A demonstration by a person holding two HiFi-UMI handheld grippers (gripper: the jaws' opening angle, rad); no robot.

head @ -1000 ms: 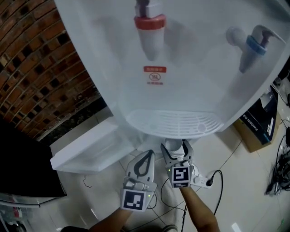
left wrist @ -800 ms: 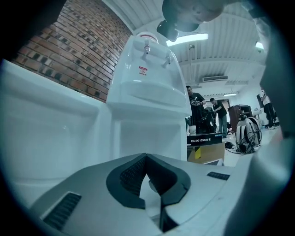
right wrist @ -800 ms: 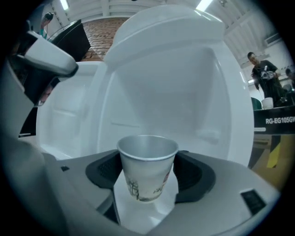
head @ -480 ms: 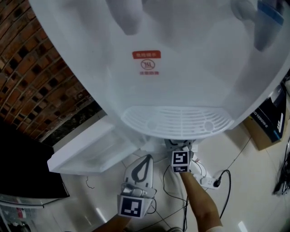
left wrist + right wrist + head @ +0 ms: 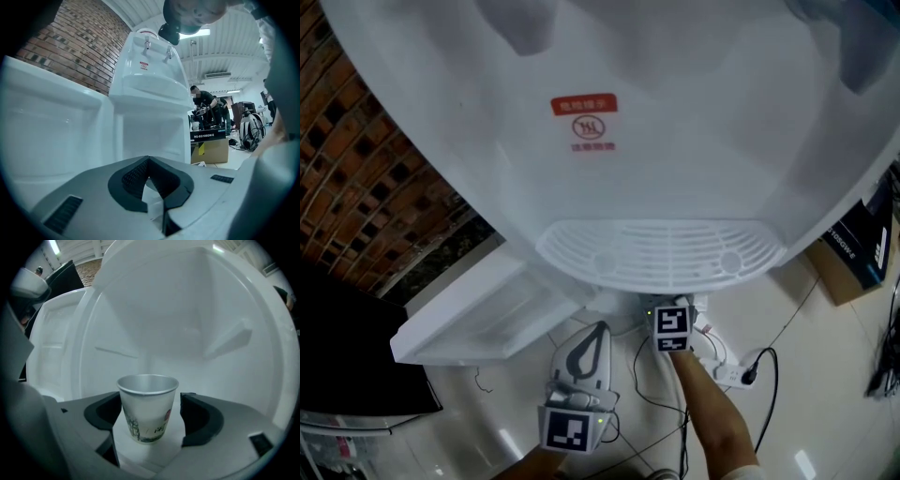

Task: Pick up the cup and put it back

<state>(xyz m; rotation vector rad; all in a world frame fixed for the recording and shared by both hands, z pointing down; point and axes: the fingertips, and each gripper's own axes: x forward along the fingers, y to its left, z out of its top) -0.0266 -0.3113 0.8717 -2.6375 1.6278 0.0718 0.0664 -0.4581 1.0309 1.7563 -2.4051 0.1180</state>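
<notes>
The right gripper (image 5: 150, 413) reaches in under the drip tray (image 5: 661, 255) of a white water dispenser (image 5: 675, 141), into the white compartment (image 5: 187, 324) below it; from the head view only its marker cube and the person's forearm (image 5: 712, 417) show, the jaws being hidden beneath the tray. In the right gripper view the cup (image 5: 148, 404) stands upright on the compartment's white floor, between the two dark pads (image 5: 199, 416); the jaws are opening, with a clear gap between the cup and the pad on the picture's right, while the other pad sits just beside the cup (whether it touches, I cannot tell). The cup is pale, with a small printed pattern on its side and an empty, grey inside.

The left gripper (image 5: 151, 185) hangs over the tiled floor (image 5: 806, 356) in front of the dispenser, beside the compartment's open door (image 5: 478, 319); its jaws are closed together with nothing between them.

A brick wall (image 5: 366, 187) runs along the dispenser's left; a cardboard box (image 5: 853, 262) sits on the floor to its right; a power strip (image 5: 727, 375) with a black cable lies near the right forearm.
</notes>
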